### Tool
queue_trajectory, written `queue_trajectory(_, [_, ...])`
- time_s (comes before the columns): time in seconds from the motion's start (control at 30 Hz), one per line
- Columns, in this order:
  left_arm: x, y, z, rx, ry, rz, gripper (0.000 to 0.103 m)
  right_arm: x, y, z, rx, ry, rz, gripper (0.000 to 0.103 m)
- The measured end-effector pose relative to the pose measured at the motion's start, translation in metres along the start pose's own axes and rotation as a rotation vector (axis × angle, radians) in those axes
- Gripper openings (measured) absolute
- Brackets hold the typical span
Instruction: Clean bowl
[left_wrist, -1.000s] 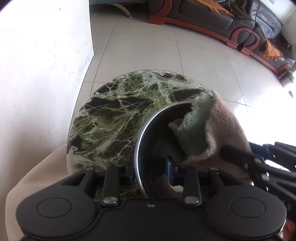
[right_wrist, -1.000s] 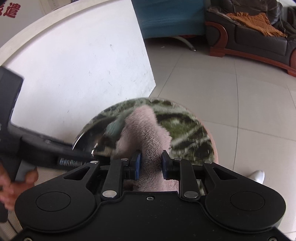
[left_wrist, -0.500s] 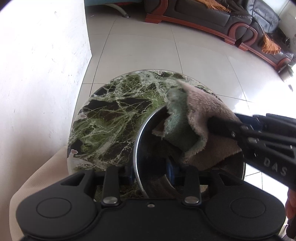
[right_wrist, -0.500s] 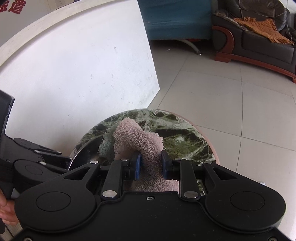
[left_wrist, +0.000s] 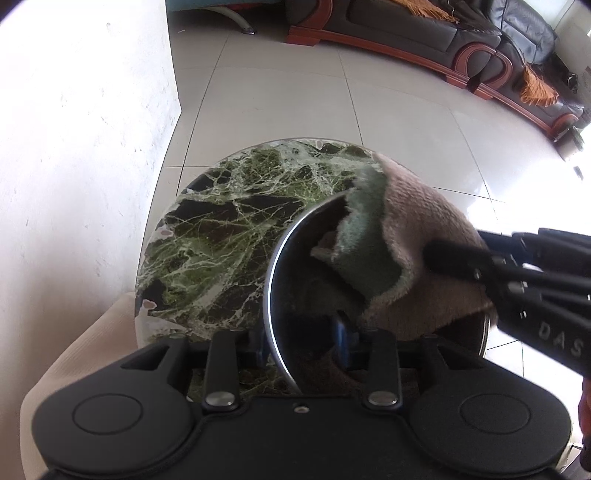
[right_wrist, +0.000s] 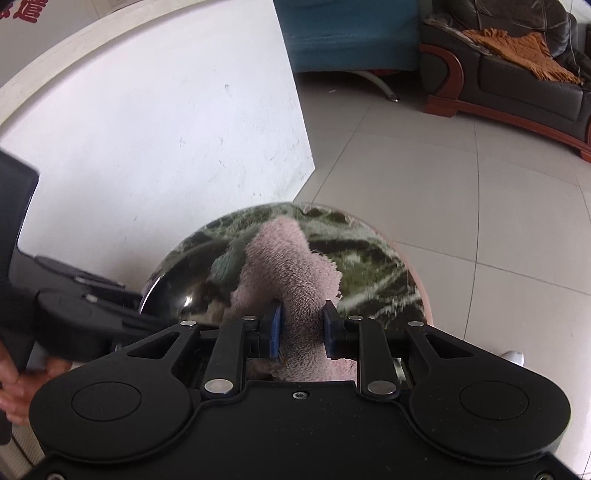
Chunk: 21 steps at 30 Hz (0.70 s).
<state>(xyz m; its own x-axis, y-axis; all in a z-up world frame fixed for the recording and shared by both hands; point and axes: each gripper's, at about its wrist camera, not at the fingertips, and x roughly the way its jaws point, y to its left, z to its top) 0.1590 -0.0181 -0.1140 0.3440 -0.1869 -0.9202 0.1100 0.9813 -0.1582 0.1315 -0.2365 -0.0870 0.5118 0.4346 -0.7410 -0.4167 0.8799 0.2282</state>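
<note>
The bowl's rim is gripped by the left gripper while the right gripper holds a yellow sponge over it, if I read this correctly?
Not quite: the right gripper holds a pink cloth, not a yellow sponge, as the right wrist view shows. The rest stands: the left gripper straddles the rim of the bowl.

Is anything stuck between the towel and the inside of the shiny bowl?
Nothing visible is. The right gripper pinches the towel, which hangs over the bowl rim into its open inside. The left gripper straddles the near rim.
</note>
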Motion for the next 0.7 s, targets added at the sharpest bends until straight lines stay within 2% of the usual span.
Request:
queue_trajectory(0.4, [-0.002, -0.002, -0.004, 0.034, -0.013, 0.012, 0.036, -0.013, 0.005, -0.019, -0.013, 0.022, -0.009, 0.022])
queue_trajectory(0.7, [-0.002, -0.003, -0.004, 0.025, -0.013, 0.021, 0.038, 0.002, 0.006, 0.005, -0.040, -0.008, -0.007, 0.022])
